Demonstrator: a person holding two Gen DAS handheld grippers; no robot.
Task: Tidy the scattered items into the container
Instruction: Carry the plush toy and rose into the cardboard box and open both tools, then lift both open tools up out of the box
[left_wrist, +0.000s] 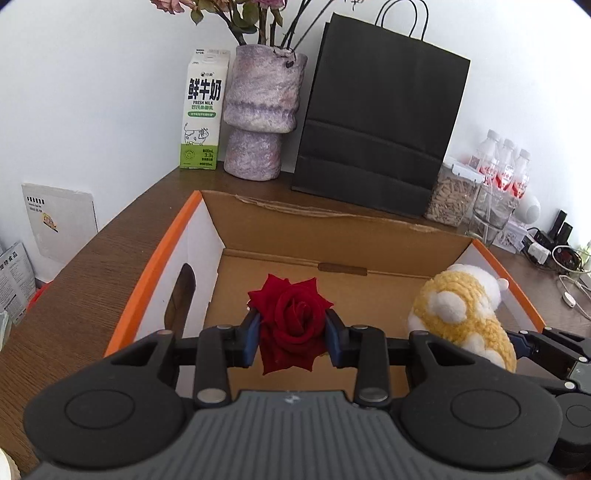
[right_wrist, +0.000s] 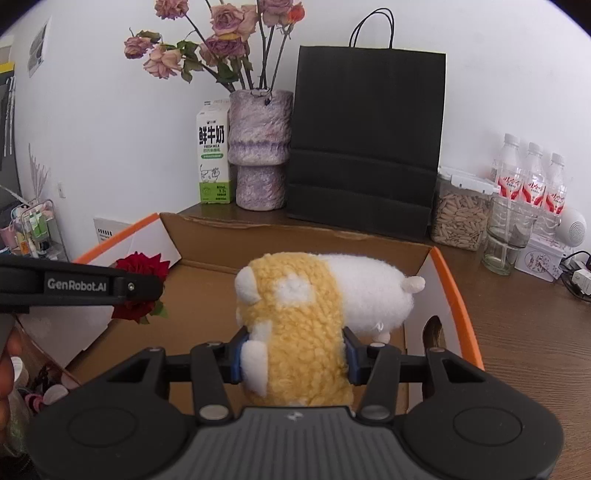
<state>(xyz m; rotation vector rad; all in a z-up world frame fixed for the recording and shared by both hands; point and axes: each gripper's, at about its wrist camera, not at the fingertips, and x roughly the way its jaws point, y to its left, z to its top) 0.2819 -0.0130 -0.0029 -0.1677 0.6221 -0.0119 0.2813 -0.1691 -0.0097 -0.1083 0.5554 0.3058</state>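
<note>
**Both loads over the box, ready to be set down**

The red fabric rose (left_wrist: 293, 325) is pinched between the blue pads of the left hand-held gripper (left_wrist: 293, 332), hanging over the floor of the open brown cardboard box with orange-edged white sides (left_wrist: 369, 236). Next to it, the fluffy yellow-and-white plush animal (right_wrist: 295, 325) is squeezed at its yellow end by the right hand-held gripper (right_wrist: 293, 358), its white end reaching towards the box's right wall.

The best next move is probably to lower each one close to the cardboard floor before letting go, keeping the two apart so the rose is not crushed under the plush.

Whether either item already touches the floor cannot be told. The rose's stem is mostly hidden behind the fingers, as is the box's near wall. The brown wooden table (left_wrist: 110, 243) holds unrelated clutter.
</note>
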